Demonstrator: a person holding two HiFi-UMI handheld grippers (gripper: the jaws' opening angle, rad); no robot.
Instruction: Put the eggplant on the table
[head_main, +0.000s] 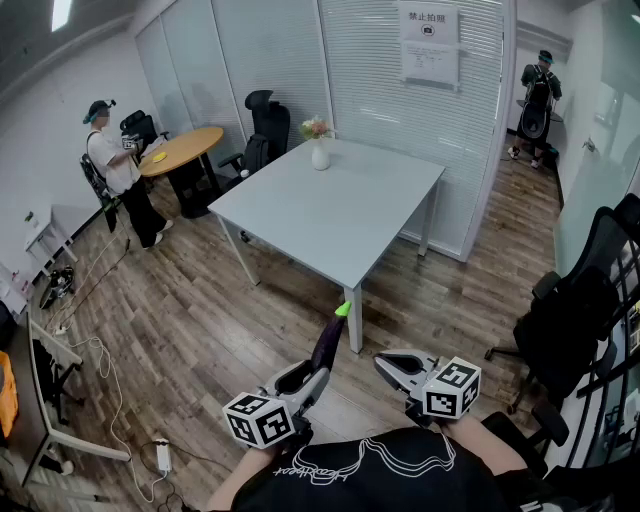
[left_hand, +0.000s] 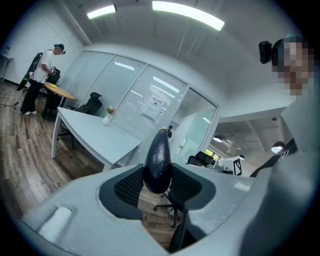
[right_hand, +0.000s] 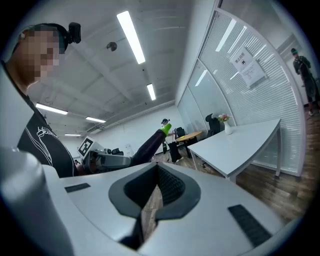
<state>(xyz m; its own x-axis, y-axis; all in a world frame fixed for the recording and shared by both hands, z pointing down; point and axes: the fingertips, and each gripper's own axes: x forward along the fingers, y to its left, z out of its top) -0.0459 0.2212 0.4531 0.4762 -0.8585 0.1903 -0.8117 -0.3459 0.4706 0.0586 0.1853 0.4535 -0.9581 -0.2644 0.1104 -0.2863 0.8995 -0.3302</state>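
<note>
1. Left gripper (head_main: 300, 380), low at 6 o'clock in the head view: jaws clamped on the eggplant (head_main: 328, 345). The pads grip only its fat rounded end. The rest pokes out ahead toward 1 o'clock, in the air and well short of the table (head_main: 330, 215).
2. Right gripper (head_main: 400, 368), at 5 o'clock: jaws together with nothing between them, just beside the left one.
3. The table lies at 12 o'clock, its near corner closest to me. A vase (head_main: 319, 152) of flowers stands at the far edge.
4. Risk, as I judge it: the hold is on one end of a smooth, curved skin, so a quick swing on the approach could pivot the eggplant in the pads or squeeze it out onto the floor.
5. Second risk: if I release near that corner it may roll off, being round and having no flat side (I would aim further in, clear of the vase).
6. Eggplant's look: slender and long, dark purple verging on black, glossy, with a bright green cap at the far tip. No marks that I can see.
</note>
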